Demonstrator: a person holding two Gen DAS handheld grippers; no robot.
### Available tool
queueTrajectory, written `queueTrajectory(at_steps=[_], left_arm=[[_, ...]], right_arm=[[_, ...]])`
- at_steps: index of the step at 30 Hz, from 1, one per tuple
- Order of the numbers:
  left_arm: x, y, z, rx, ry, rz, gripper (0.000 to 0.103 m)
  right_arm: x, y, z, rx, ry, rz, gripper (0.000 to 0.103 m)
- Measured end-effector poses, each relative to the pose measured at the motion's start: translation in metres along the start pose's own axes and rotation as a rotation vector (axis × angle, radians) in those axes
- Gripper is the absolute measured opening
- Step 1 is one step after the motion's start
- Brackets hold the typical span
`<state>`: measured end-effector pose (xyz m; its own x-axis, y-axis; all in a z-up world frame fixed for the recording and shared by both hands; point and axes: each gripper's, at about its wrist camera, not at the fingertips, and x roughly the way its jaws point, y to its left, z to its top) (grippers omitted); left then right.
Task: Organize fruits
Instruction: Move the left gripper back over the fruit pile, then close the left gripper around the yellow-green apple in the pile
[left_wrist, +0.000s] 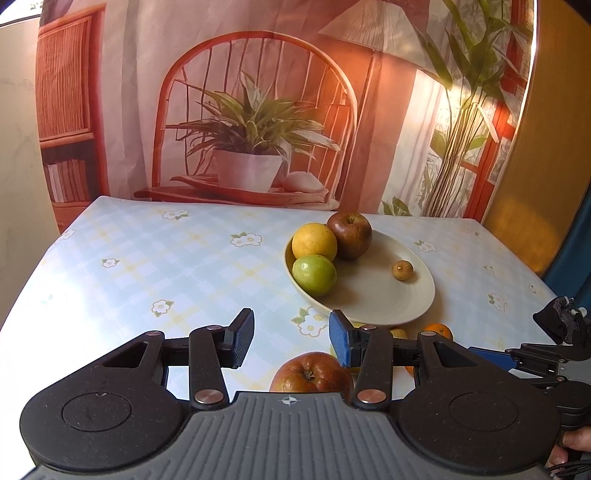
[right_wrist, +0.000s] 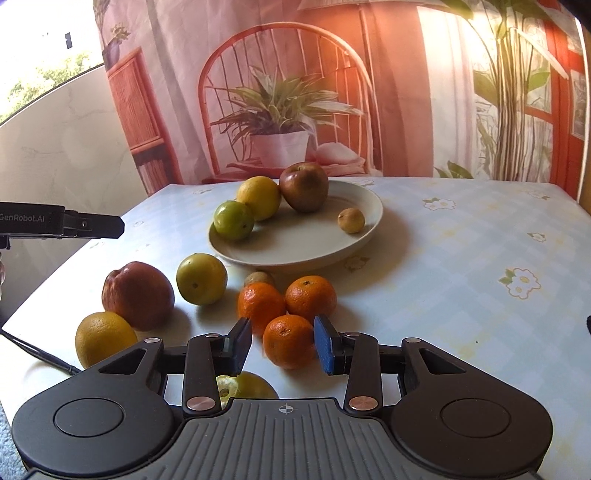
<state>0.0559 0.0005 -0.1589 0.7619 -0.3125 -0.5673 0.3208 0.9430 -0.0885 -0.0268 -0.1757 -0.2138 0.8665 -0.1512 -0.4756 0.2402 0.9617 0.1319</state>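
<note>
A cream plate (right_wrist: 295, 251) (left_wrist: 391, 295) holds a red apple (right_wrist: 303, 187), a yellow citrus (right_wrist: 259, 197), a green fruit (right_wrist: 233, 220) and a small brown fruit (right_wrist: 351, 220). Loose fruit lies in front of the plate: three oranges, the nearest one (right_wrist: 288, 341) between the open jaws of my right gripper (right_wrist: 283, 345), not gripped. A red apple (right_wrist: 137, 295), a green-yellow fruit (right_wrist: 201, 278) and a yellow citrus (right_wrist: 105, 343) lie to the left. My left gripper (left_wrist: 291, 338) is open and empty above a red apple (left_wrist: 310, 373).
The table has a pale checked cloth with flowers (right_wrist: 480, 258). A printed backdrop (right_wrist: 332, 92) hangs behind the far edge. Another green-yellow fruit (right_wrist: 245, 386) lies under my right gripper. A cable (right_wrist: 37, 354) runs along the left table edge.
</note>
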Motion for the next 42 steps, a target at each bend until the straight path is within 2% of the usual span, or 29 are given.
queueTrajectory(at_steps=[13, 29, 36, 42], left_arm=[[0.002, -0.008, -0.001, 0.030, 0.018, -0.002, 0.047], [0.003, -0.016, 0.001, 0.049, 0.041, -0.012, 0.047], [0.015, -0.032, 0.005, 0.110, 0.082, -0.064, 0.047], [0.034, -0.048, 0.010, 0.170, 0.131, -0.073, 0.047]], right_arm=[[0.009, -0.012, -0.005, 0.072, 0.027, 0.026, 0.034], [0.003, -0.015, -0.005, 0.093, -0.014, 0.048, 0.030], [-0.003, -0.029, 0.002, 0.146, -0.060, 0.045, 0.030], [-0.006, -0.034, 0.002, 0.145, -0.082, 0.033, 0.030]])
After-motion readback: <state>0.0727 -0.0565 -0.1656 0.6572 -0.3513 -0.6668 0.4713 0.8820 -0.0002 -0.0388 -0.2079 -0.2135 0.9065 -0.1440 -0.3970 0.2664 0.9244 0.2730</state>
